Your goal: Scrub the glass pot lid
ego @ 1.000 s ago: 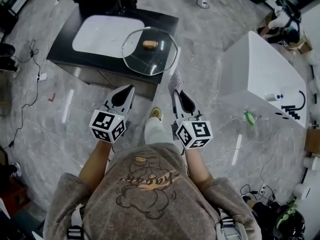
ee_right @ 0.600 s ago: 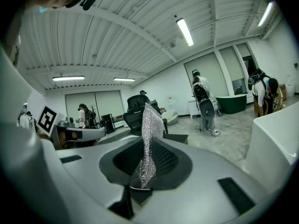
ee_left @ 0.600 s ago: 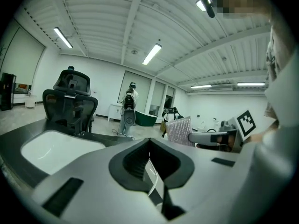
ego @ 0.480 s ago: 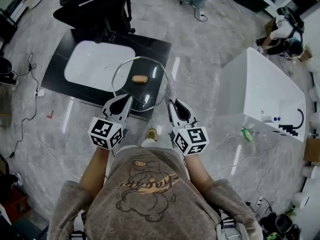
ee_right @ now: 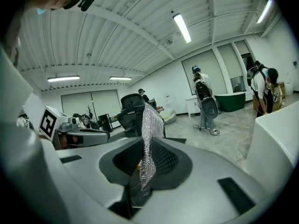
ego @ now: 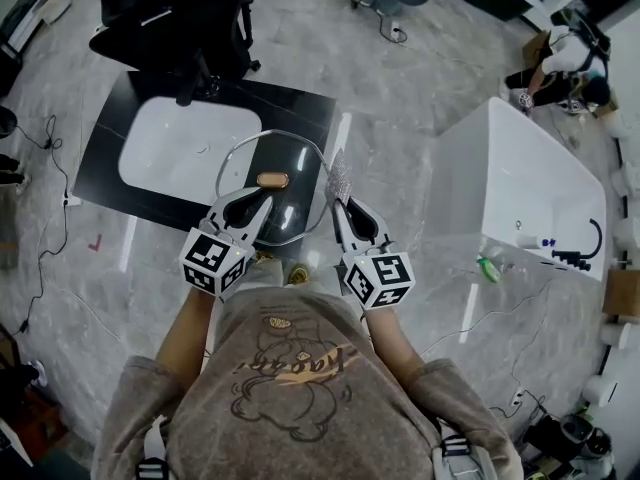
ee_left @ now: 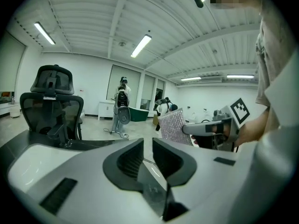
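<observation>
Tongs are held side by side at the near rim of the glass pot lid (ego: 300, 213), w/ marker cubes (ego: 213, 261) toward the person (ego: 290, 388). Left tongs (ego: 262, 202): jaws are set a narrow slit apart, having just been opening. A thin bright line, prob. the lid's rim, is seen in the gap, but no press of the pads on it can be made out. Right tongs (ego: 338, 206): jaws are clamped on a silver mesh scrub cloth (ego: 341, 176), which is held upright above the tips, just beside the lid's right edge. Lid is seen flat over the front right part of a black counter (ego: 305, 108), w/ its brown knob (ego: 272, 180) at ctr facing up. A white basin (ego: 185, 148) is sunk in the counter to the lid's left. A black office chair (ego: 175, 18) is seen beyond the counter, and a white bathtub (ego: 520, 178) well off to the right.
</observation>
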`<state>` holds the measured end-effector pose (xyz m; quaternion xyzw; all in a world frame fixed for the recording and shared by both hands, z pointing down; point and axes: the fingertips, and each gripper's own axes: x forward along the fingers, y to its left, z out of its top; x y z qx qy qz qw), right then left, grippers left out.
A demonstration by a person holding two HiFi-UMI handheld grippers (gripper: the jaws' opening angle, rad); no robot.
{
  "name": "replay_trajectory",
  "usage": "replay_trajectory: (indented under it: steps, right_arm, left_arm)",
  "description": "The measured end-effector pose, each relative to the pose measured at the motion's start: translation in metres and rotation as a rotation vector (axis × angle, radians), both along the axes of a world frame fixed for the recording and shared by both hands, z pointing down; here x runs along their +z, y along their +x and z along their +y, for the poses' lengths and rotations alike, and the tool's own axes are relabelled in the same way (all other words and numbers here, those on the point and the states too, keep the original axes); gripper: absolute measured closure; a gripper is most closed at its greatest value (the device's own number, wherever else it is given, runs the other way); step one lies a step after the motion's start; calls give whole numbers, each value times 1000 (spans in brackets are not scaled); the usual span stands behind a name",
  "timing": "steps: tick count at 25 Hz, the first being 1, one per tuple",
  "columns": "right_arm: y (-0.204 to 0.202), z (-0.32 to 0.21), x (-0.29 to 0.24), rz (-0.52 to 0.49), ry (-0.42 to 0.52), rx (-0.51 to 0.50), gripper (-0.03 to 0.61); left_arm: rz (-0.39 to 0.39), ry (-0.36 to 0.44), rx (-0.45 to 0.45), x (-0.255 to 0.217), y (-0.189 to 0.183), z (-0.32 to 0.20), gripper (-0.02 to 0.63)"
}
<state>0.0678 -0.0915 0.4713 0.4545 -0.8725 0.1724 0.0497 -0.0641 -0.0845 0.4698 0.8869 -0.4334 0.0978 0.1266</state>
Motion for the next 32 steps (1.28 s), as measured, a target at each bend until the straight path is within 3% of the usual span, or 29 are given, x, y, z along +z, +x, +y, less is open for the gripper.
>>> replay_trajectory:
  steps: [1,2,3,4,10,14,18,25,32]
  right_arm:
    - [0,-3,0,0,-3,13,509]
    - [1,-7,0,-1,-6,27,509]
    - [1,-10,0,-4,-8,38,509]
    - [0,-14,0,-7,-9,46,509]
    - [-5,-36,3,-14,-9,82,509]
    - [-5,-45,7,-14,-17,106,509]
    - [0,-48,12,-9,-35,132,509]
    - [9,-49,22,9,-62,169,509]
    - [17,-49,28,17,-84,194,509]
  left_arm:
    - [-7,-7,24,1,3,-5,527]
    - [-16,-14,50,3,5,-10,411]
    - [-32,-16,76,5,7,-15,342]
    - [-57,-14,99,7,8,-20,309]
    - [-224,-43,245,37,8,-47,303]
    - [-316,-132,328,86,4,-57,302]
    - [-408,-154,429,125,10,-59,302]
    - [-485,-154,550,174,19,-62,310]
    - [-475,-168,618,185,23,-65,354]
